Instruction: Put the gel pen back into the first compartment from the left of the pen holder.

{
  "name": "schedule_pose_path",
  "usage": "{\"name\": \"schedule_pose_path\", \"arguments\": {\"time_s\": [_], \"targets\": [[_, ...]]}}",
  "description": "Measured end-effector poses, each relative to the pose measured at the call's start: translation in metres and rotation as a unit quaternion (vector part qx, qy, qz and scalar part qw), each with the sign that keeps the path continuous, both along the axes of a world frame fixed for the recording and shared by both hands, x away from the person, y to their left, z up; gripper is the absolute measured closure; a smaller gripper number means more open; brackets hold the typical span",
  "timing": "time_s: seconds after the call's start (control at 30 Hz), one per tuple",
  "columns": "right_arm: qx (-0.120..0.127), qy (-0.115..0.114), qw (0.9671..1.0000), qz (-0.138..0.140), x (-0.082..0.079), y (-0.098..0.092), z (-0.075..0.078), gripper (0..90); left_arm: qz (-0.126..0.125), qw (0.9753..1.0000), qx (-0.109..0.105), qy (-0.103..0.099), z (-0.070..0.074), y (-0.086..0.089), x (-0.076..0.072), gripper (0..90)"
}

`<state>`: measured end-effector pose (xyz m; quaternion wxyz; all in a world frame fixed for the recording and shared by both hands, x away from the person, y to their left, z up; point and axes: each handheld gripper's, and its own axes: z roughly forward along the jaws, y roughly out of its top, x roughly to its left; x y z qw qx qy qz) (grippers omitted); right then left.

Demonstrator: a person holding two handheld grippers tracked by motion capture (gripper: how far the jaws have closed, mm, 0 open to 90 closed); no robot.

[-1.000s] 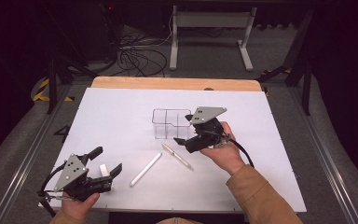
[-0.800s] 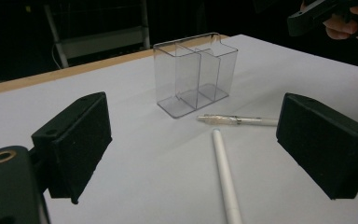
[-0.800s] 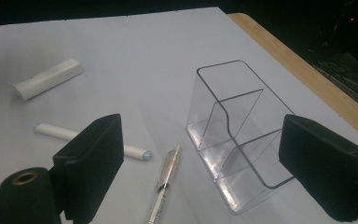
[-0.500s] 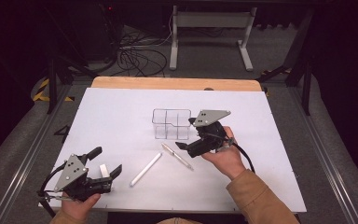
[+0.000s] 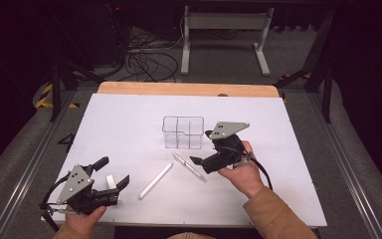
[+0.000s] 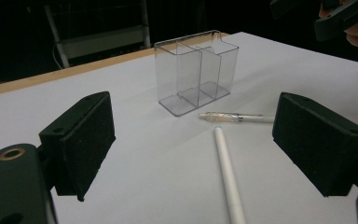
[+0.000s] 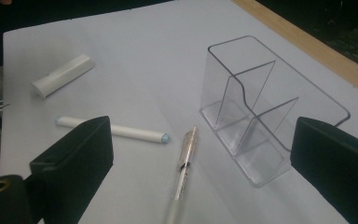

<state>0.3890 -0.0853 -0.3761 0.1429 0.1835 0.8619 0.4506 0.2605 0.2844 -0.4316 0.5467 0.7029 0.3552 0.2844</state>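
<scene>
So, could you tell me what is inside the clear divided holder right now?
Nothing: the clear holder has see-through walls, and every compartment is empty down to its base. The two pens lie on the table beside it.

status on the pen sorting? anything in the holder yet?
Nothing done: the clear holder stands empty. In hand: the right gripper, jaws open, hovers by the clear pen, not gripping it. The left gripper is open near the table's front edge by the small white block. Left: the clear pen, white pen and block all lie on the table.
</scene>
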Motion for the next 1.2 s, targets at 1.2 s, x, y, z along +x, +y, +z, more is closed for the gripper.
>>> {"name": "schedule_pose_path", "arguments": {"time_s": [1.2], "targets": [[-0.011,0.088,0.9938,-0.067,-0.014,-0.006,-0.06,0.0,-0.001,1.0,0.0,0.001,0.0,-0.001,0.0,13.9]]}}
